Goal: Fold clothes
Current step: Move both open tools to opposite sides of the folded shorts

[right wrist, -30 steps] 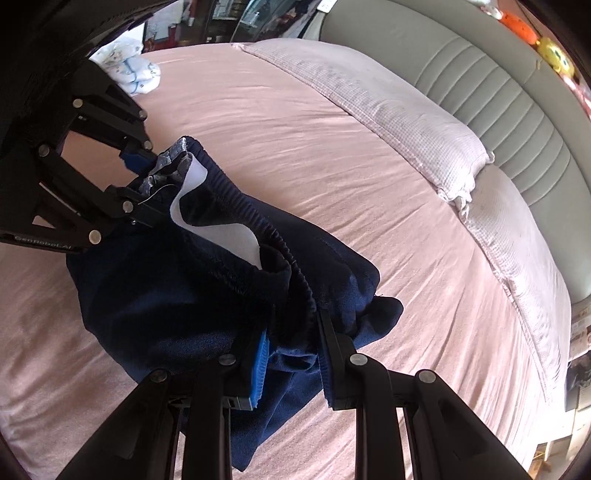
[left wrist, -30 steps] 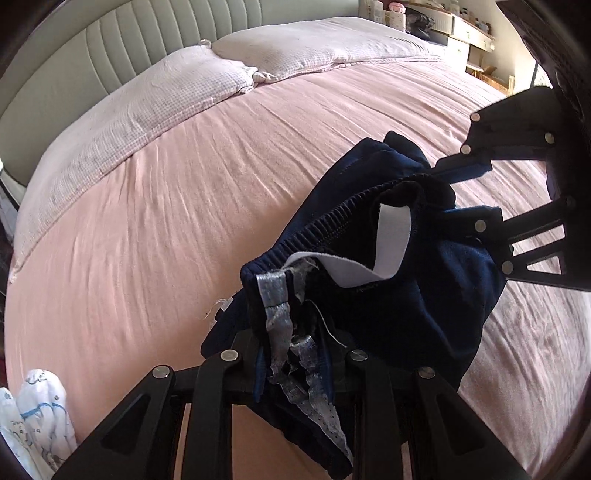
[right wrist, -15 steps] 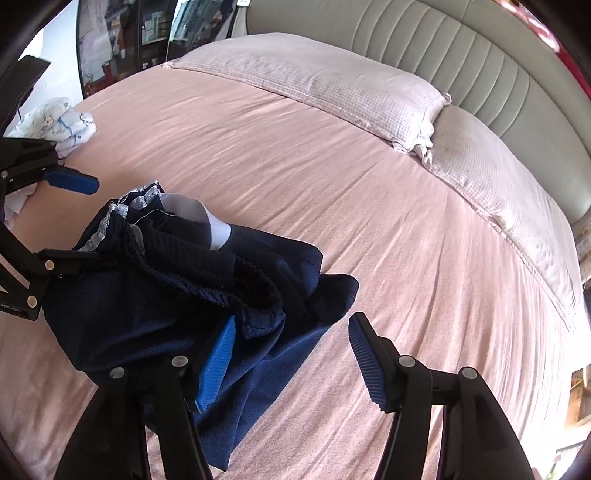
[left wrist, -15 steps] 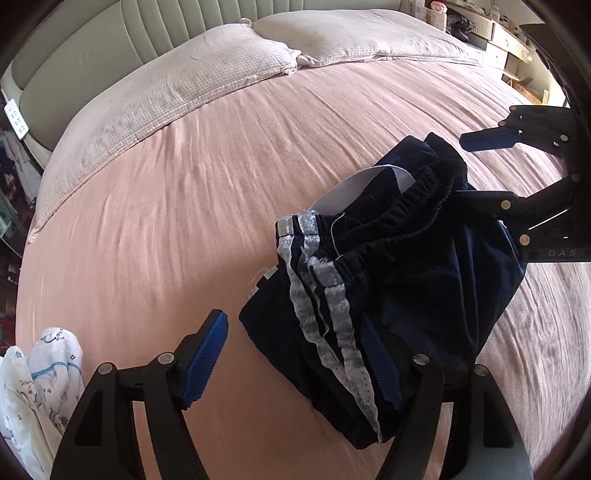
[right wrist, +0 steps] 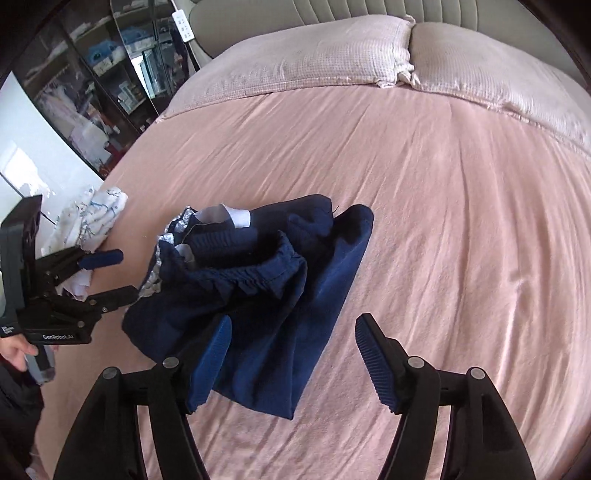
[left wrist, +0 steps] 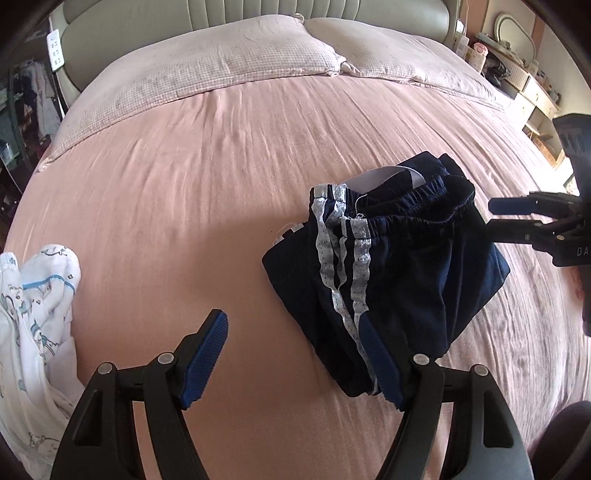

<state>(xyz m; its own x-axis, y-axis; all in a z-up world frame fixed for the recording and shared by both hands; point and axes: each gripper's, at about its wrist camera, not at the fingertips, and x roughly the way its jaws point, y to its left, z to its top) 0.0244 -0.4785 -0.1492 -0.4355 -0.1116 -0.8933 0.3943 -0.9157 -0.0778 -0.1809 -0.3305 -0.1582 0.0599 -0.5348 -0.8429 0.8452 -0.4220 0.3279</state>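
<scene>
Navy shorts [left wrist: 399,266] with silver side stripes lie bunched in a loose fold on the pink bed sheet [left wrist: 207,192], waistband toward the pillows. My left gripper [left wrist: 295,356] hangs open just above their near left corner; its right finger overlaps the striped edge without pinching it. In the right wrist view the shorts [right wrist: 266,295] spread below my right gripper [right wrist: 293,360], whose jaws are opening with the cloth under them, not pressed. Each gripper shows in the other's view: right gripper [left wrist: 517,216], left gripper [right wrist: 118,275].
A white printed baby garment [left wrist: 37,314] lies at the bed's left edge, also seen as a white garment [right wrist: 99,218]. Two pillows [left wrist: 258,62] and a padded headboard [left wrist: 295,11] are at the far end. A glass cabinet [right wrist: 92,74] stands beyond the bed.
Both grippers were shut on the shorts' waistband and have let go and opened wide. The shorts dropped onto the sheet. Both hands drew back and rolled.
</scene>
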